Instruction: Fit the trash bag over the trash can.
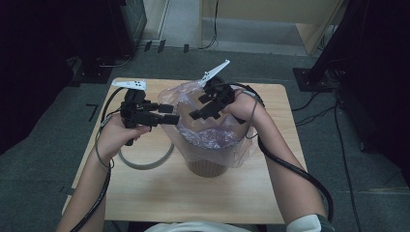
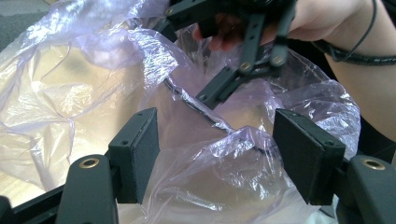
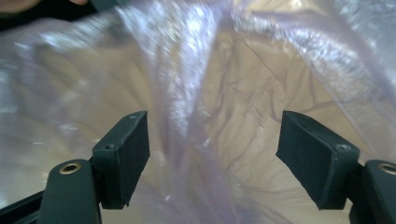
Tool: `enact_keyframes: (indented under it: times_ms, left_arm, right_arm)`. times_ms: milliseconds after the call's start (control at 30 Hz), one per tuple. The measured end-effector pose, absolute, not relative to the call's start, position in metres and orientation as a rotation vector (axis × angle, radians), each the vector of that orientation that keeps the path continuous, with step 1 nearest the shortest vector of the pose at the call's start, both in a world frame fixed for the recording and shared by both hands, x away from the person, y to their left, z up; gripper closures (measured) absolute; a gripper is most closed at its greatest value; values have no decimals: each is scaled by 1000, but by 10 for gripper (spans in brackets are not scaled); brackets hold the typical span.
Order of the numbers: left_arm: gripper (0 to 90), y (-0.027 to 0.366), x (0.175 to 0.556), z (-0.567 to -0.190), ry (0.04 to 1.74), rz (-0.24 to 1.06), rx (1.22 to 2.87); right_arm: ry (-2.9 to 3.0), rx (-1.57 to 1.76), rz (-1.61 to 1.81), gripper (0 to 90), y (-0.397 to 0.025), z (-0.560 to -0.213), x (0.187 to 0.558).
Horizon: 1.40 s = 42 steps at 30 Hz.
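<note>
we are seeing a clear plastic bag (image 1: 212, 133) lining a brown bin (image 1: 207, 166) on the wooden table (image 1: 193, 193). the left gripper (image 1: 170, 114) is hovering at the bag's left rim, jaws spread. the right gripper (image 1: 203, 110) is hovering over the opening, jaws spread too.

The plastic bag (image 3: 196, 107) is blurred up close; it hides the bin's (image 1: 208, 166) rim.

wooden table (image 1: 159, 193) | on it: bag-lined bin (image 1: 208, 166); grey ring (image 1: 145, 163)
</note>
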<state>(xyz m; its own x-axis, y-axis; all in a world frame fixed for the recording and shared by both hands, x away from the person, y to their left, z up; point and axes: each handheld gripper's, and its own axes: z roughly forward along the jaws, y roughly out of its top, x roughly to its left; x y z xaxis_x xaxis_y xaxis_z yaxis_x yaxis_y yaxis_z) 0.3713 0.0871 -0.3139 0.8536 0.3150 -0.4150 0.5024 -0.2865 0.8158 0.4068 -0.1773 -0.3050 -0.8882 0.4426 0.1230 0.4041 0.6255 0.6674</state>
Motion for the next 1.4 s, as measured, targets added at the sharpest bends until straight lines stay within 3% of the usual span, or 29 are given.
enact_keyframes:
  times_ms: [367,1400]
  left_arm:
    - [318,87,371,-314,610,-201,1896]
    - [320,111,365,-295,623,-108,1863]
  right_arm:
    - [2703,691,1226,256,-203,-256,399]
    - [2656,712,1228,244,-239,-260,378]
